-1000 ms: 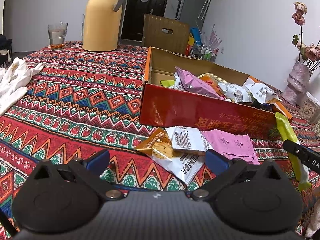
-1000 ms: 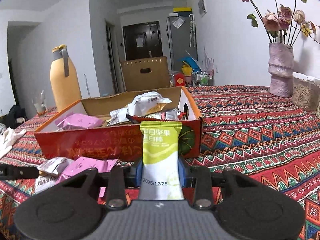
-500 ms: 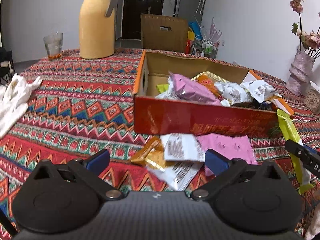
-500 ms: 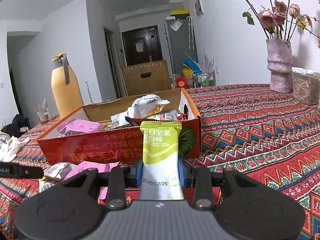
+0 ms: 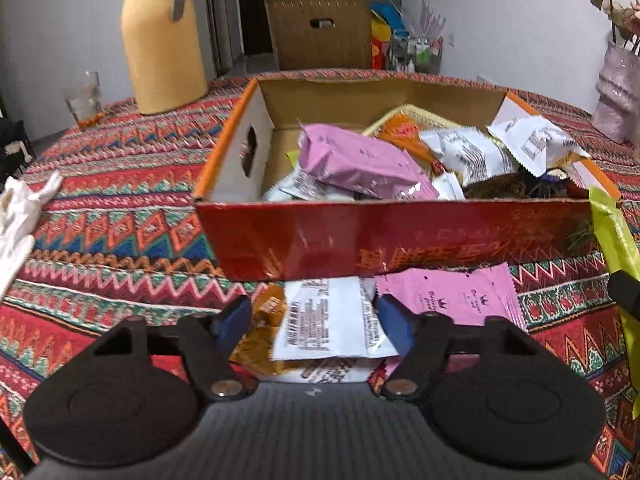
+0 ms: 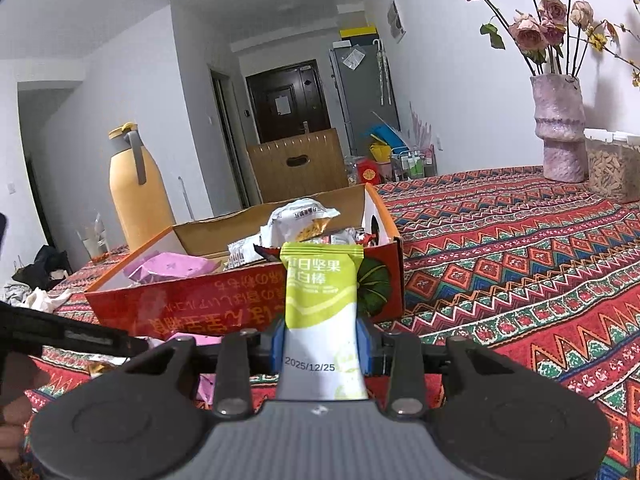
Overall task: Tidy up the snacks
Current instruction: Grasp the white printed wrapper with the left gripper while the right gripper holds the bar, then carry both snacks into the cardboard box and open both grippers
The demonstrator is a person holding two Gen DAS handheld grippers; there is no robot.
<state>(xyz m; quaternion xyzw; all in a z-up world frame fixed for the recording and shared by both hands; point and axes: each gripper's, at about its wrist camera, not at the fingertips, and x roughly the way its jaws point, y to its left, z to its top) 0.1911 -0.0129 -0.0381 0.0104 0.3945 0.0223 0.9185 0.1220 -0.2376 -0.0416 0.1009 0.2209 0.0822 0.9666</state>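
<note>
Where the left wrist view meets its edges, much is cut off: the yellow jug loses its top at 12 o'clock, the vase is clipped at 2 o'clock, and a white cloth runs out of view at 9. A green snack bar at 3 o'clock is only partly seen. The left claw tilts down over the table, its jaws half wide and closing, with a white packet lying between the blue pads; whether they touch it I cannot tell. An orange packet peeks out at its left, partly covered, and a pink packet lies at its right. At 12 o'clock from the claw stands the red cardboard box, holding a pink pouch, white wrappers and an orange pack, heaped so that the lower ones are hidden

From the right wrist view, the right claw points slightly down, narrow, clamped on the green snack bar, which stands upright before the box and hides part of its front. Its lower end is lost behind the claw body. A dark bar of the left tool crosses at 9 o'clock, and part of a hand shows at 8, blurred
</note>
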